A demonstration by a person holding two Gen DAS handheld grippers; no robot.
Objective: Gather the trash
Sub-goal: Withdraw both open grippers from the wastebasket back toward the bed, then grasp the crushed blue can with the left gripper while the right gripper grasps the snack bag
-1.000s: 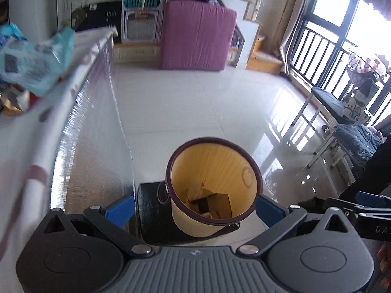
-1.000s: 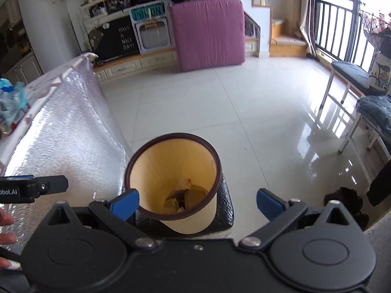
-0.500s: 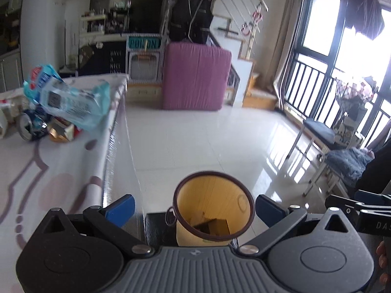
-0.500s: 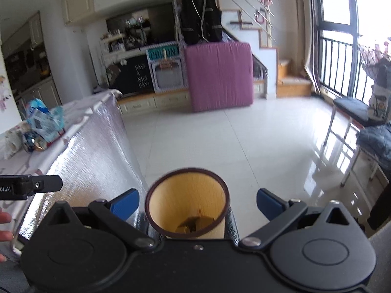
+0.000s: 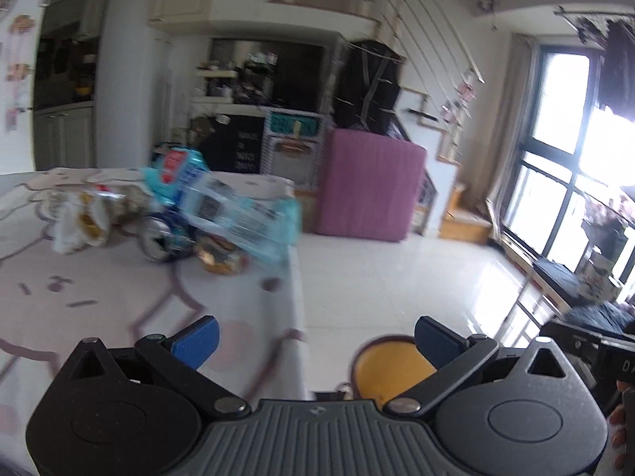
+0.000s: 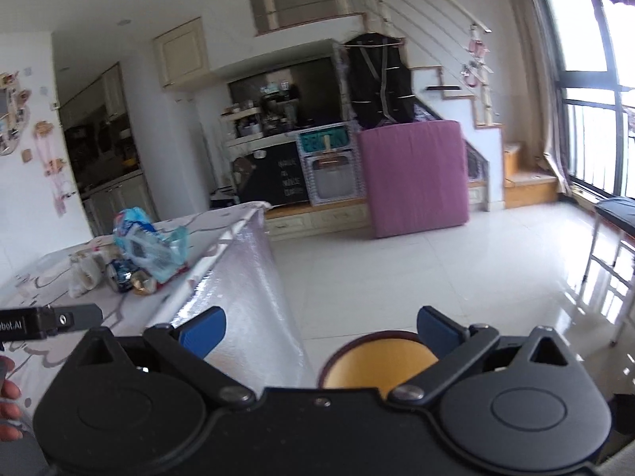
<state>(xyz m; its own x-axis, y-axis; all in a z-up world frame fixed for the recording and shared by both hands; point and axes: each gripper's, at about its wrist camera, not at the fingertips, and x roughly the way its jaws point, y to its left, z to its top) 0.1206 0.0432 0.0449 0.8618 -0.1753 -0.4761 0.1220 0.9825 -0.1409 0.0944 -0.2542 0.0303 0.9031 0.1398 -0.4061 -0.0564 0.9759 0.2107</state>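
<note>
I read the job as only partly done, and from these views I cannot say how much has gone in: the table [image 5: 119, 297] with its patterned cloth carries a whole cluster of rubbish near its far edge, while the yellow bin [image 5: 391, 365] stands on the floor just beside the table's near corner, its inside hidden from me in both views by my own tools. What is left, as I judge it, is everything in that heap. Its biggest piece is the blue-and-white plastic bag [image 5: 234, 206], draped over the rest and reaching toward the table edge; to its left sits a crumpled white wrapper [image 5: 79, 222], then a dented can [image 5: 158, 238] lying on its side with its mouth toward me, and a small gold foil wrapper [image 5: 220, 258] just beside it. My left gripper [image 5: 315, 335] is spread wide with nothing between its blue pads, and my right gripper [image 6: 321, 327] is likewise released and empty. The left view looks across the tabletop and shows the heap close, though blurred; the right view sits lower and off to the side, showing the silvery foil skirt [image 6: 246, 297] hanging below the cloth, which the left view lacks, with the heap smaller and sharper.
</note>
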